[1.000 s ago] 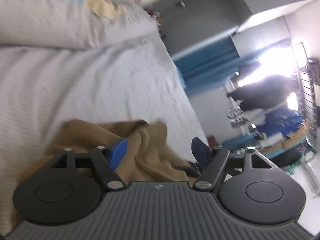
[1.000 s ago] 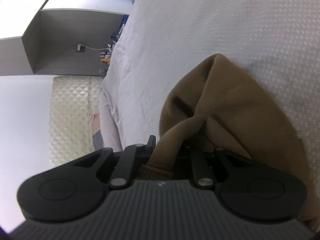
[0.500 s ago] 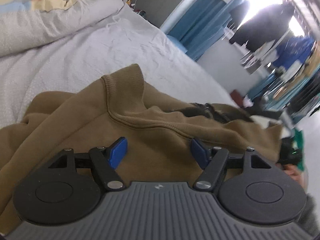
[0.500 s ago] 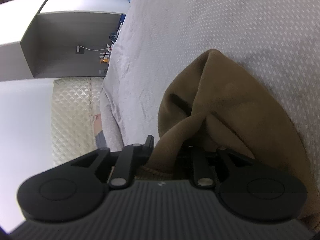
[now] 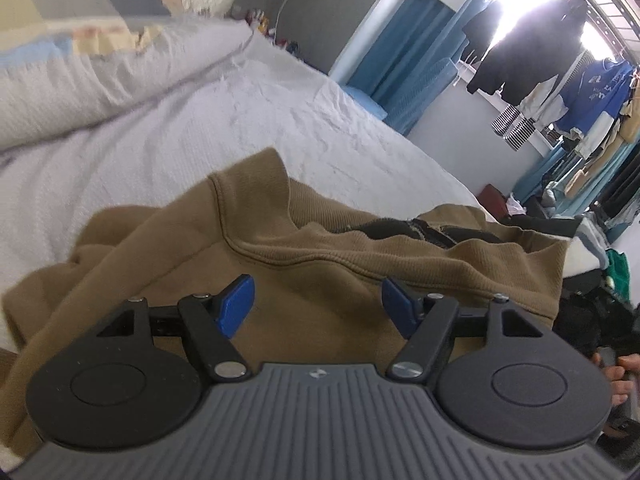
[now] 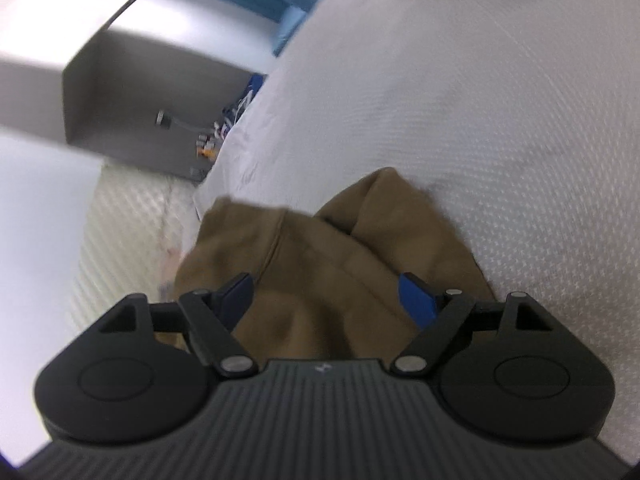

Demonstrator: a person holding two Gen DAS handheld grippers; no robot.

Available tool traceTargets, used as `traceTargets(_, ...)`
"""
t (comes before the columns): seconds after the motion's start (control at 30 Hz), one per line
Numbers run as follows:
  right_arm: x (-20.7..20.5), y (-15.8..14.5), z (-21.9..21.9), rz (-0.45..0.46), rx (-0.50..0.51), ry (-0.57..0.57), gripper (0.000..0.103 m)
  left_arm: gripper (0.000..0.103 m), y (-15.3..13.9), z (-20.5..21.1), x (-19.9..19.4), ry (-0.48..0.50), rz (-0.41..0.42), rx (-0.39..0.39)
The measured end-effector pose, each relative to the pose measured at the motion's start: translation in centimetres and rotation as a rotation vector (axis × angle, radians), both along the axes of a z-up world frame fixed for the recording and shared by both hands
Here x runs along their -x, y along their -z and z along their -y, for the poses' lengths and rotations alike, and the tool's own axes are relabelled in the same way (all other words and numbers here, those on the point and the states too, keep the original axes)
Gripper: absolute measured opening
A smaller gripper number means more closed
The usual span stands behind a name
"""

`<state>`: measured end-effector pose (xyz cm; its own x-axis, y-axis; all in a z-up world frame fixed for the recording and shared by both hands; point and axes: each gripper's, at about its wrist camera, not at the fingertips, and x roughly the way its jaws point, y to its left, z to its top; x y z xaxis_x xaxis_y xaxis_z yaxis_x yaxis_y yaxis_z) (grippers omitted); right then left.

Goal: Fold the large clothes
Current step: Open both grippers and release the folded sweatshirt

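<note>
- Left wrist view: the left gripper [image 5: 318, 306] hovers over a brown sweatshirt [image 5: 280, 240] with its jaws spread wide and nothing pinched between the blue pads [image 5: 236, 304].
- The sweatshirt lies rumpled on a white bedsheet [image 5: 280, 120]; its ribbed collar [image 5: 256, 184] points toward the far side of the bed, and a dark lining shows at an opening on the right.
- A pillow [image 5: 80, 80] lies along the upper left of the bed. Blue curtains [image 5: 400, 68] and hanging clothes [image 5: 560, 60] stand by the bright window beyond.
- At the right edge, part of a hand [image 5: 616, 372] shows, gripping a dark handle.
- Right wrist view (blurred): the right gripper [image 6: 330, 300] has just been opening its jaws; they now stand wide above the sweatshirt [image 6: 320, 272], with the cloth below and between them but the pads not pressing on it.
- Here the sweatshirt sits bunched on the bedsheet [image 6: 480, 120], near the bed's edge, with a grey cabinet [image 6: 140, 80] beyond.
</note>
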<state>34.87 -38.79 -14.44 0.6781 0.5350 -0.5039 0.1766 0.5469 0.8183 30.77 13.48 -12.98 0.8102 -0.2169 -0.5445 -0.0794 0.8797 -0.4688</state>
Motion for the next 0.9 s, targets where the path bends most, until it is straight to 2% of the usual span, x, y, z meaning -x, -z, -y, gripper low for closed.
traceTargets(0.13,1.7,-3.1,-3.2,0.128,0.201,-0.042,0.083,0.075,-1.0,0.7,2.1,-0.021,0.031,-0.063)
traceTargets(0.27,3.5,-5.2,-7.2,0.268,0.346,-0.134,0.083,0.075,-1.1,1.3,4.2,-0.015,0.035,-0.090)
traceTargets(0.5,5.8,-5.9,-14.9,0.418,0.513,-0.331,0.083,0.075,0.0,1.9,3.8,0.001,-0.010,-0.120)
traceTargets(0.63,5.9,-6.0,-17.8,0.474,0.628,-0.350,0.083,0.072,0.7,1.8,3.0,0.009,-0.035,-0.111)
traceTargets(0.7,5.7,-6.1,-18.2,0.500,0.647,-0.324,0.083,0.068,0.8,1.8,2.8,0.009,-0.040,-0.113)
traceTargets(0.77,5.8,-6.3,-18.3,0.526,0.658,-0.311,0.083,0.055,0.8,2.1,2.5,0.000,-0.050,-0.126)
traceTargets(0.9,6.1,-6.6,-18.0,0.553,0.671,-0.282,0.083,0.038,1.0,1.9,2.2,-0.021,-0.070,-0.149)
